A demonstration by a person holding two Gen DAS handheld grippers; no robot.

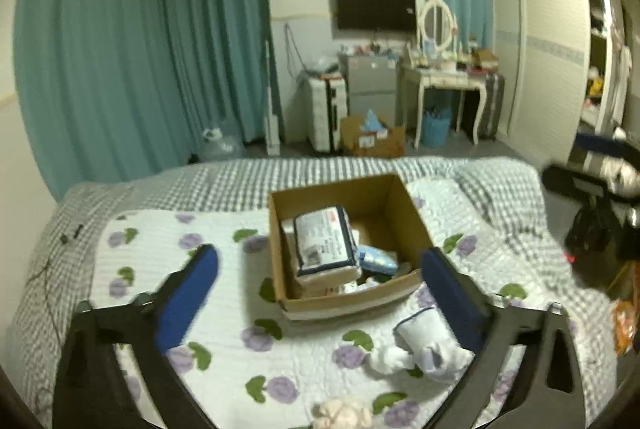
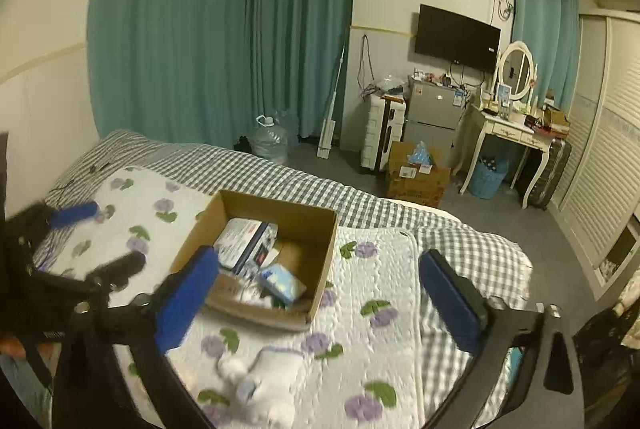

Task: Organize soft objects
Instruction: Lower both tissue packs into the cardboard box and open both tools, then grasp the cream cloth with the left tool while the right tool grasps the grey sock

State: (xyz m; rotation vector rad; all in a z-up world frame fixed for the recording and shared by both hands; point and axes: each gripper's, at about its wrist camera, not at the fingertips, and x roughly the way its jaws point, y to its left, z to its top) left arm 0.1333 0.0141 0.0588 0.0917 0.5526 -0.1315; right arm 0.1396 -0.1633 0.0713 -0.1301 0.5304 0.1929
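On the floral quilt (image 1: 224, 361), both spread grippers hover empty above the box (image 1: 344, 303), its white pack (image 1: 324, 245) lying lengthwise front-to-back.

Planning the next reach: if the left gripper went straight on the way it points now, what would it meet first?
Probably the cardboard box on the bed: the open left gripper points down at it, likely at the wrapped packet inside. Nothing is between its fingers. Depth is uncertain.

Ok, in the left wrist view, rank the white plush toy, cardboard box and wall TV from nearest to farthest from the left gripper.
1. White plush toy, on the quilt beside its right finger.
2. Cardboard box, ahead, mid-bed.
3. Wall TV, across the room.
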